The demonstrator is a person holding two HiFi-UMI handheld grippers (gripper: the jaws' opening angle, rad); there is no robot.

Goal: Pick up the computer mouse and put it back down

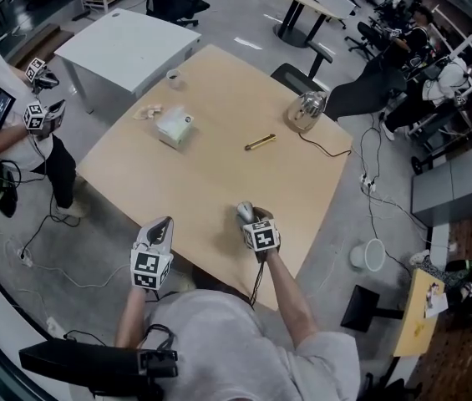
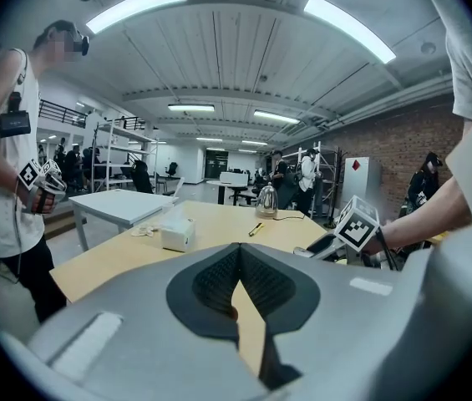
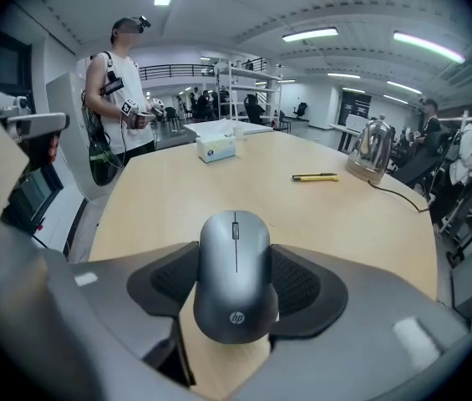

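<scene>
— Where is the computer mouse [image 3: 234, 257] found?
— It is clamped by its sides between the pads of the right tongs [image 1: 251, 220], low in the centre of the head view, by the lower edge of the surface [image 1: 210, 140]. Whether it is lifted clear cannot be told.
— Which step is judged to be in hand?
— The pick-up. A straight lift is called for next, then a level lowering.
— And the left tongs [image 2: 240, 249]?
— They are seen at lower left, tips together, with nothing gripped.
</scene>
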